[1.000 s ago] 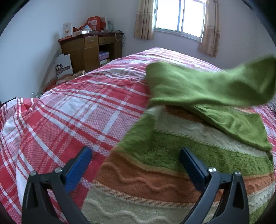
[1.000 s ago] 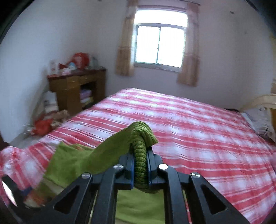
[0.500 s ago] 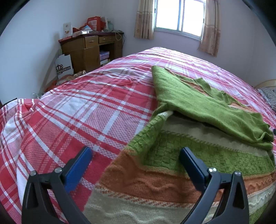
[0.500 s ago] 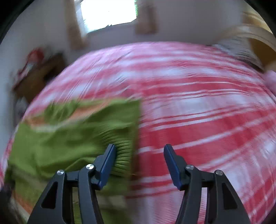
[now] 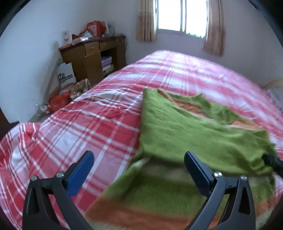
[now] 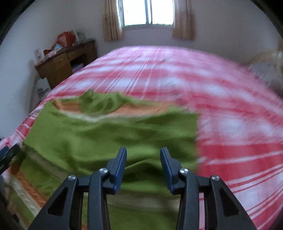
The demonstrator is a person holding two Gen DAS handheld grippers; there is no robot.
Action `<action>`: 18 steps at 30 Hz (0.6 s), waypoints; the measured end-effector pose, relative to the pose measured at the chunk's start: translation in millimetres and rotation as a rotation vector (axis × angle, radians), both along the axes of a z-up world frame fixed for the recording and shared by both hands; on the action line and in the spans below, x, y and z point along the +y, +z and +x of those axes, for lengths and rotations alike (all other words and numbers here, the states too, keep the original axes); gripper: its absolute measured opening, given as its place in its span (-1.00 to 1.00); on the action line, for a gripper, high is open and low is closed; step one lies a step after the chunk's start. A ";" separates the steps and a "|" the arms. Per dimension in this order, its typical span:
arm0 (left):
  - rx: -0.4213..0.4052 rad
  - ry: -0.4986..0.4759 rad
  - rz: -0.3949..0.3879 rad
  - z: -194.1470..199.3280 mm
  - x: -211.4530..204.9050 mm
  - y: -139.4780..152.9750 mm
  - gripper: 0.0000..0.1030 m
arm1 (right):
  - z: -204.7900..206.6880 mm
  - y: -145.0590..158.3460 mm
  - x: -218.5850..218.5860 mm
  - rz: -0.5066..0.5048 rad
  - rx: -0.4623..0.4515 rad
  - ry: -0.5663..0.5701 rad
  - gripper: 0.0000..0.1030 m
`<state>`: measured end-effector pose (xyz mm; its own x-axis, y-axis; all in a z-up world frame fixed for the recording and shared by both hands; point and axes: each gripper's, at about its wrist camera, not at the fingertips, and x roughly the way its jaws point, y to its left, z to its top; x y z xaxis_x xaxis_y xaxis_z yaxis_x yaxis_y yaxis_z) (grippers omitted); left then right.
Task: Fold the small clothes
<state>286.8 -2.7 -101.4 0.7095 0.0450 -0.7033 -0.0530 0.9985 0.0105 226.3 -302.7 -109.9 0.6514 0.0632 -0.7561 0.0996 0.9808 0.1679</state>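
Two grippers over the bed [image 5: 109, 113], and I have nothing clamped in either. My left gripper [image 5: 138, 168] hangs with its blue fingers [image 5: 80, 174] spread wide above the near left edge of the knitted sweater [image 5: 185, 141], not touching it. My right gripper [image 6: 143, 166] has its jaws closing, fingers [image 6: 121, 165] partly apart over green knit, none of it pinched. The sweater lies flat on the red plaid cover, a green panel folded across its orange, cream and green stripes. A wooden desk [image 5: 92, 58] stands by the far wall, under the curtained window [image 6: 147, 12].
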 end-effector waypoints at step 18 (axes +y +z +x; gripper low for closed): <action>0.065 0.103 0.093 29.6 37.0 -36.0 1.00 | 21.1 -14.5 -51.1 -0.036 0.027 -0.069 -0.21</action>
